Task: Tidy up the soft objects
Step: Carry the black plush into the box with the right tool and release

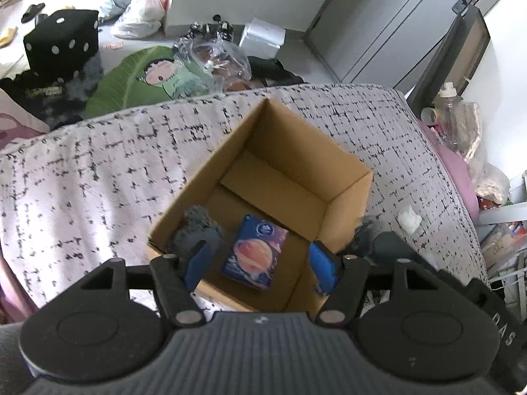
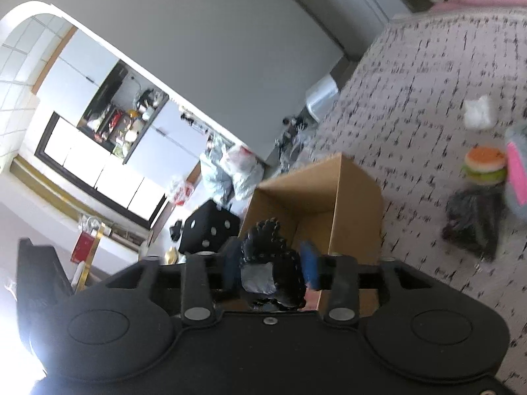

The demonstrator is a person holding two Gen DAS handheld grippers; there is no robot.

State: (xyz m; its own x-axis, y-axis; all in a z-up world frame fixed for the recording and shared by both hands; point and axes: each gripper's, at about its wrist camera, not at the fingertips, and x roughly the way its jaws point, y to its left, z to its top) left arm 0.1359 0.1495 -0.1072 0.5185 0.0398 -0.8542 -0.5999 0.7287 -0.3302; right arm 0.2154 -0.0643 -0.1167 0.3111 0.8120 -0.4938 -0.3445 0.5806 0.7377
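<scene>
An open cardboard box stands on the patterned bed cover. Inside lies a blue packet with an orange planet picture. My left gripper is open above the box, its blue pads either side of the packet; a grey fuzzy lump sits by the left pad. In the right wrist view my right gripper is shut on a black studded soft toy beside the box. A burger plush, a dark bundle and a white wad lie on the cover.
A white crumpled wad lies right of the box. Beyond the bed edge are a green leaf cushion, a black dice-pattern cube, plastic bags and a grey wardrobe. Clutter stands at the bed's right side.
</scene>
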